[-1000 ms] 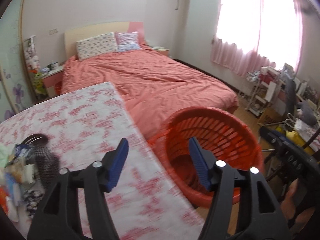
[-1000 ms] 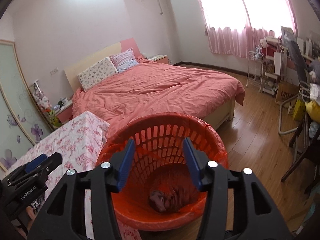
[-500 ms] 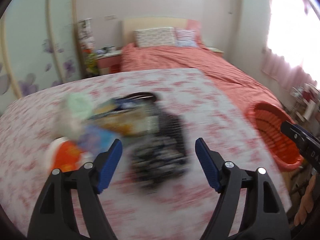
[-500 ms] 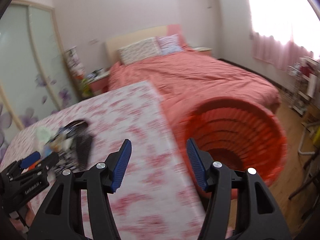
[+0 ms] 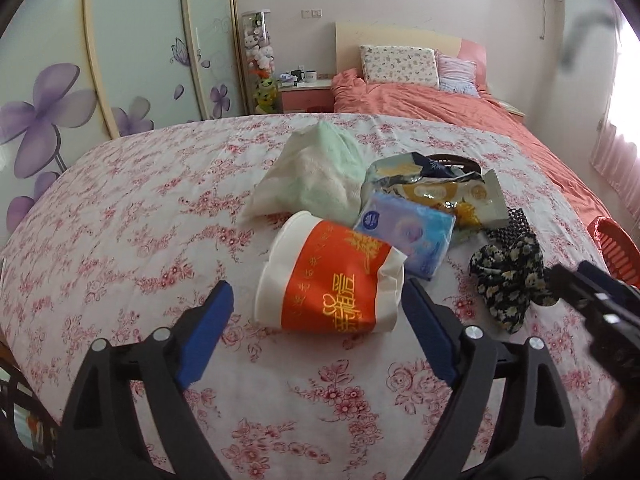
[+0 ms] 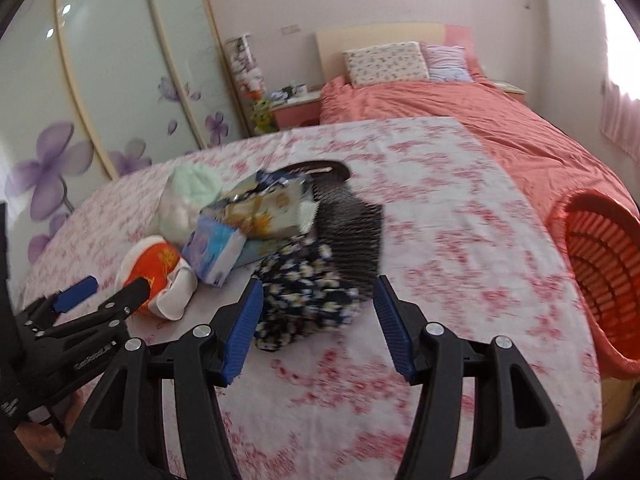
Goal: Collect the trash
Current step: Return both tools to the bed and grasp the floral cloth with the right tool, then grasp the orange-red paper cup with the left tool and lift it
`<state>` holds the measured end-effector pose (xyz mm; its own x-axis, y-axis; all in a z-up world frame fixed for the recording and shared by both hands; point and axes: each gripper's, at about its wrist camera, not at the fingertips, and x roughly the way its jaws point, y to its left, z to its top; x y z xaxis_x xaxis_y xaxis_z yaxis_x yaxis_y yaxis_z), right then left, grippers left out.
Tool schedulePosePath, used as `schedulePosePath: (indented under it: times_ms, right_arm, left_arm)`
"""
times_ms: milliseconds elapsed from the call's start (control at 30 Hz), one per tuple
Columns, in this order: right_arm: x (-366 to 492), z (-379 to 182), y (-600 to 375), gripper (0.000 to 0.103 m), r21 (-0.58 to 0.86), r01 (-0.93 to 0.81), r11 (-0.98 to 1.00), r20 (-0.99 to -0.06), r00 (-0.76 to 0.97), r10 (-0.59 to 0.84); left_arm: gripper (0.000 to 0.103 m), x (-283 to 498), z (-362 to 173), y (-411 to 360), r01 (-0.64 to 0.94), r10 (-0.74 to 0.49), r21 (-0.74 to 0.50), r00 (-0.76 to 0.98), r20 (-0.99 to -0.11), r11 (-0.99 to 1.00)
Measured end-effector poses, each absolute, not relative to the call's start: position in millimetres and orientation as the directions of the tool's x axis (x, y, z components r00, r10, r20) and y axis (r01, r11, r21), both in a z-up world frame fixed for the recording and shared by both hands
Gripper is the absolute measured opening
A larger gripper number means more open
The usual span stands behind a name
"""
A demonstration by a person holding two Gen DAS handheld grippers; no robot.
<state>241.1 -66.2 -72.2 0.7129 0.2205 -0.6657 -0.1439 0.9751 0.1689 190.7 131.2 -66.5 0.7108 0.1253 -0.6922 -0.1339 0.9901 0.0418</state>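
A crushed red and white paper cup [image 5: 328,276] lies on its side on the floral tablecloth [image 5: 132,208], just ahead of my open, empty left gripper [image 5: 316,332]. Behind it lie a blue tissue pack [image 5: 404,236], a snack wrapper [image 5: 440,192] and a pale green cloth [image 5: 320,172]. A dark floral cloth [image 6: 304,292] lies just ahead of my open, empty right gripper [image 6: 318,326], with a black mesh item [image 6: 352,224] behind it. The cup [image 6: 152,264] also shows in the right wrist view. The red trash basket [image 6: 600,264] stands off the table's right edge.
A bed with a salmon cover [image 6: 460,112] lies beyond the table. A wardrobe with purple flower doors [image 5: 80,80] stands at the left. A pink nightstand [image 5: 306,94] sits by the bed. The left gripper [image 6: 80,316] shows at the left of the right wrist view.
Both grippers have swung left from the red basket to the trash pile on the table. The left now faces the cup, the right the floral cloth. Both stay open.
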Motion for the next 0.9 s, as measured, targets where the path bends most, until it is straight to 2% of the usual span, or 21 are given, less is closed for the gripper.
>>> schedulePosePath:
  times_ms: [67, 133, 200, 633, 733, 900]
  right_arm:
    - [243, -79, -61, 0.049, 0.15, -0.147, 0.978, -0.685, 0.698, 0.21]
    - [247, -87, -60, 0.019, 0.134, -0.147, 0.98, -0.714, 0.671, 0.198]
    - [244, -90, -67, 0.013, 0.138, -0.134, 0.981, -0.719, 0.669, 0.192]
    - [245, -88, -132, 0.012, 0.126, 0.079, 0.989, -0.712, 0.702, 0.035]
    - [246, -90, -140, 0.012, 0.125, 0.097, 0.987, -0.714, 0.7, 0.021]
    - [248, -91, -145, 0.012, 0.124, 0.107, 0.986, -0.717, 0.697, 0.014]
  left_arm:
    - [0.089, 191, -68, 128, -0.137, 0.135, 0.053, 0.71, -0.691, 0.989]
    - [0.092, 194, -70, 124, -0.136, 0.143, 0.065, 0.709, -0.69, 0.989]
    - [0.092, 197, -74, 121, -0.141, 0.158, 0.082, 0.704, -0.693, 0.987]
    - [0.092, 206, -87, 164, -0.234, 0.245, 0.116, 0.651, -0.718, 0.965]
    - [0.092, 203, -83, 183, -0.264, 0.234, 0.074, 0.651, -0.722, 0.962]
    - [0.099, 198, -71, 195, -0.278, 0.165, -0.045, 0.684, -0.711, 0.96]
